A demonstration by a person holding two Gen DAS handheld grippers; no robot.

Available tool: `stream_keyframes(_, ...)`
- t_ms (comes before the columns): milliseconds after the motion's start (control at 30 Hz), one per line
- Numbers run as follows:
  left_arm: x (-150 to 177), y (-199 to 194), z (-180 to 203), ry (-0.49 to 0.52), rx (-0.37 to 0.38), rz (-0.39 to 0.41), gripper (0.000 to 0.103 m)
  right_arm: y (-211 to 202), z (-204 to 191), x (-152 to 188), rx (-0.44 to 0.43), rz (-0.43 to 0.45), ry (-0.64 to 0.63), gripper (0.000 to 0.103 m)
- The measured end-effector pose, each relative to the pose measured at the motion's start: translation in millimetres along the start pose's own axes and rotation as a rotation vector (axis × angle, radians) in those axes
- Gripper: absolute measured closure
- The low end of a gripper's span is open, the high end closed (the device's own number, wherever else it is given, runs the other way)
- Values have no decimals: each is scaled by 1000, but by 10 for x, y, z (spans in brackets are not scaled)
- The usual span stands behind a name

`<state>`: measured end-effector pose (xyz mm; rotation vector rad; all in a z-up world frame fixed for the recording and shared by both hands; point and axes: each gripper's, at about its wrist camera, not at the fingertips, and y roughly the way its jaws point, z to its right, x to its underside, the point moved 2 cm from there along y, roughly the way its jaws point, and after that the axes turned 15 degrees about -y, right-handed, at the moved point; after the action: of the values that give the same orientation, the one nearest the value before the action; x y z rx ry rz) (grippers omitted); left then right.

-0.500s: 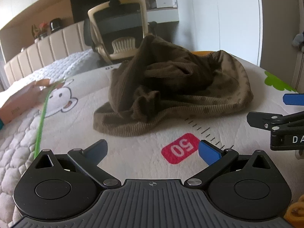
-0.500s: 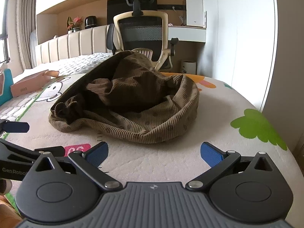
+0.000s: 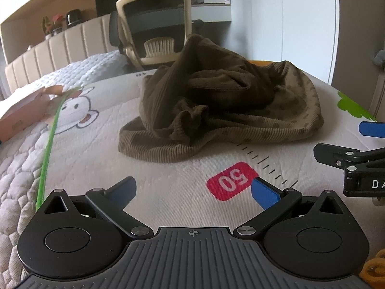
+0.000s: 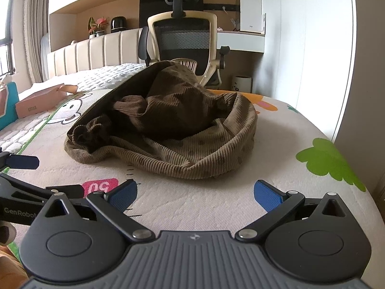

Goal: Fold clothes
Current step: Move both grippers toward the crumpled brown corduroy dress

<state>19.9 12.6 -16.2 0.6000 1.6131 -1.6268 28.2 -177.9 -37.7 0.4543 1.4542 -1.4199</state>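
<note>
Garment (image 3: pixel 216 106) lies crumpled in a heap on the bed (image 3: pixel 168 187), unfolded, a little ahead of both grippers. Since half a second ago: no real change; heap keeps its shape and both views are nearly as before. Left gripper (image 3: pixel 193 189) and right gripper (image 4: pixel 196 193): fingers wide apart, nothing between them. Judgement: folding not begun; approach pending.

Readable marks on the mat and the hand-held grippers

A red label (image 3: pixel 232 181) on the printed mat (image 3: pixel 168 187) reads "50" upside down, with "10" (image 3: pixel 141 74) at its far edge; the left hand-held gripper (image 4: pixel 18 210) shows "GenRobot", the right hand-held gripper (image 3: pixel 377 184) "DA".
</note>
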Motion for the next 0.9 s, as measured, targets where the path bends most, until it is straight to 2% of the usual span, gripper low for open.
stream_keyframes(900, -16, -11, -17, -18, 3, 0, 0, 50, -10, 17, -13, -27, 5, 0)
